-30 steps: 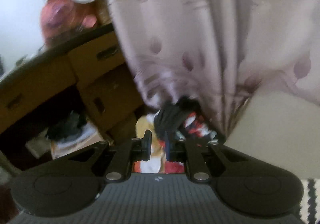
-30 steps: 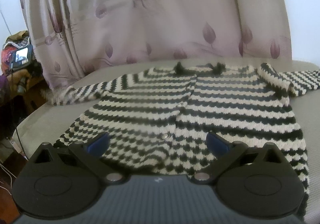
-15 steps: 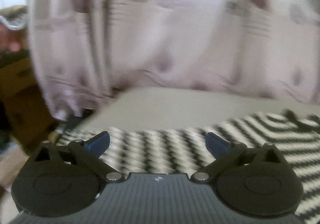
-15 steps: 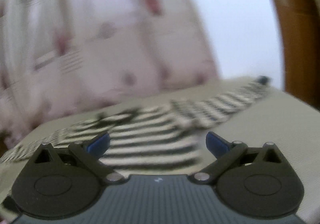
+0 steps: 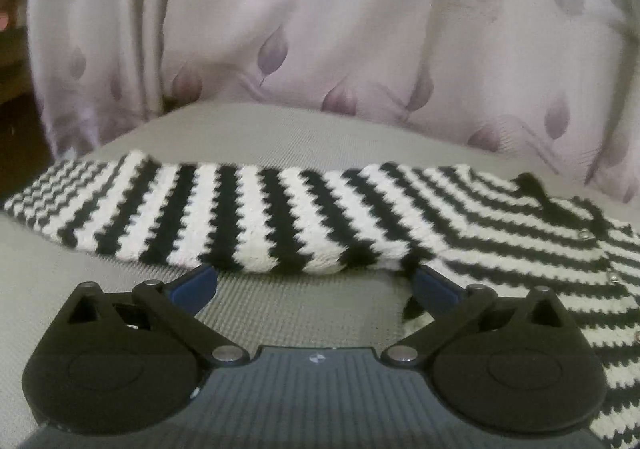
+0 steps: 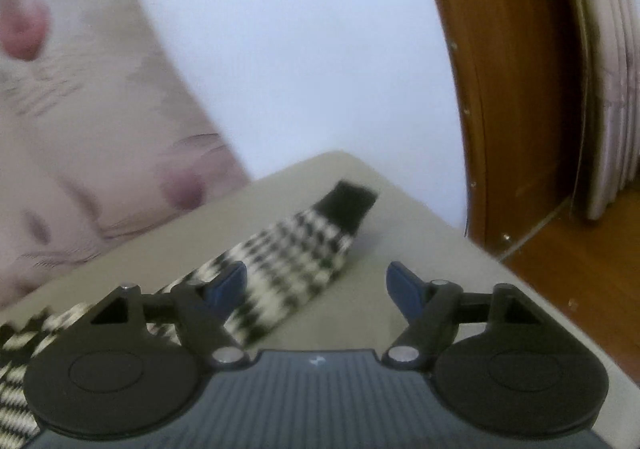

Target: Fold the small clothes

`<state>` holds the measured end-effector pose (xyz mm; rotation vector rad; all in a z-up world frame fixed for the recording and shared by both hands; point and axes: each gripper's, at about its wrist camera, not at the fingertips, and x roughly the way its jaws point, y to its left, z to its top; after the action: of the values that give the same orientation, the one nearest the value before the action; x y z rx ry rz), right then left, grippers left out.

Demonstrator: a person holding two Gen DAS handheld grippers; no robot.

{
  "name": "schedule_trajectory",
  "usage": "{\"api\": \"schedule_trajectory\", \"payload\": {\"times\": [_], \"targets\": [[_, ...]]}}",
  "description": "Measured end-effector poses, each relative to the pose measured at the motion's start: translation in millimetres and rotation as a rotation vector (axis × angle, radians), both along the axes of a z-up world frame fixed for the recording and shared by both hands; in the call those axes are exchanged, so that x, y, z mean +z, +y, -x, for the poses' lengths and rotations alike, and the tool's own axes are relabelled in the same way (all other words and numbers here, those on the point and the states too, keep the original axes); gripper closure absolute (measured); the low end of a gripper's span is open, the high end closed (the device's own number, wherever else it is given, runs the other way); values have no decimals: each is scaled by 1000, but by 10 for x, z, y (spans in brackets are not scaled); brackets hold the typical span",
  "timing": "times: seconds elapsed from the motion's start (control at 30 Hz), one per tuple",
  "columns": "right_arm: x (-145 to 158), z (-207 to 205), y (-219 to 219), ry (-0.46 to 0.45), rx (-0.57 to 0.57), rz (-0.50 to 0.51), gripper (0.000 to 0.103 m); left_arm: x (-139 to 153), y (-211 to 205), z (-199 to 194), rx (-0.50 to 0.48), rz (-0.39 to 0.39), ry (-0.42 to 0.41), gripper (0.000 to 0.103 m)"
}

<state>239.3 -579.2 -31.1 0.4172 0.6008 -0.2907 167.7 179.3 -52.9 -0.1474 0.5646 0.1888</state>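
A black-and-white striped knit cardigan (image 5: 500,217) lies flat on a beige padded surface (image 5: 280,137). Its left sleeve (image 5: 208,213) stretches across the left wrist view, just beyond my left gripper (image 5: 314,283), whose jaws stand wide open with only bare surface between them. In the right wrist view the other sleeve (image 6: 296,257), ending in a black cuff (image 6: 346,205), runs up from the lower left. My right gripper (image 6: 316,283) hovers over the sleeve's near part; its jaws are closing, the left fingertip (image 6: 224,283) over the knit, the pads not pressing it.
A pale curtain with purple leaf prints (image 5: 320,29) hangs behind the surface. At the right are a white wall (image 6: 300,49), a brown wooden door frame (image 6: 508,89) and wooden floor (image 6: 580,269) beyond the surface's corner (image 6: 344,155).
The left gripper swung from the curtain and boxes to the cardigan's left sleeve and opened wide. The right gripper swung from the cardigan's body to its right sleeve, and its jaws narrowed.
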Motion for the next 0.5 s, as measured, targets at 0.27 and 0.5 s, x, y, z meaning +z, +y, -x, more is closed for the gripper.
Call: {"api": "schedule_trajectory", "payload": {"times": [0.27, 0.5], "targets": [[-436, -707, -202, 55, 24, -50, 95, -34, -133, -125, 0, -86, 77, 0], [-238, -288, -527, -45, -143, 23, 96, -52, -127, -126, 6, -92, 80, 0]]}}
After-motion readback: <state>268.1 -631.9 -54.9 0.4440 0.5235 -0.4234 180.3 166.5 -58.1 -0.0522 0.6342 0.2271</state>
